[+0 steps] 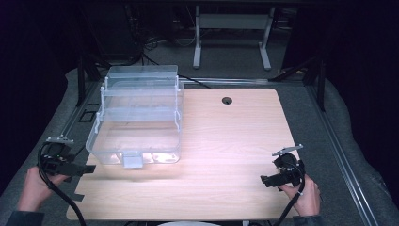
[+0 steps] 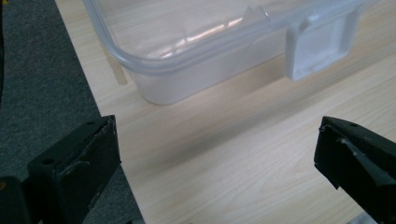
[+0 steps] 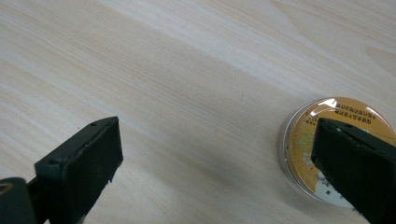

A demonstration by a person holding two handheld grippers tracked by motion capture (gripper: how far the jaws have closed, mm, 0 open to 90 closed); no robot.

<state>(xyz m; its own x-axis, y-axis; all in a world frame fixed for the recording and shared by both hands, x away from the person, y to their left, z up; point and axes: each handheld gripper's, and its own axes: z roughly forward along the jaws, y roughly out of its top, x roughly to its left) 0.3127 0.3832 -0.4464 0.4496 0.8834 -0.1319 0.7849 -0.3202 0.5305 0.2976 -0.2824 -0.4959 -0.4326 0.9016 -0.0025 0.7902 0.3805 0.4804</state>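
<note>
The wooden table [image 1: 226,141] bears a clear box [image 1: 136,117] and round tin [image 3: 308,140].

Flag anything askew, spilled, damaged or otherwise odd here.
Nothing stands out. The clear box sits upright on the table, nothing spilled. A round tin lies flat beside the open right tongs.

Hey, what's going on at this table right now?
A person sits at a wooden table with a claw in each hand. The left claw is open, empty, and pointed at the near corner of a clear plastic storage box with tiered trays. The right claw is also open and holds nothing; just past one jaw, a round tin with an orange label lies on the wood.
</note>
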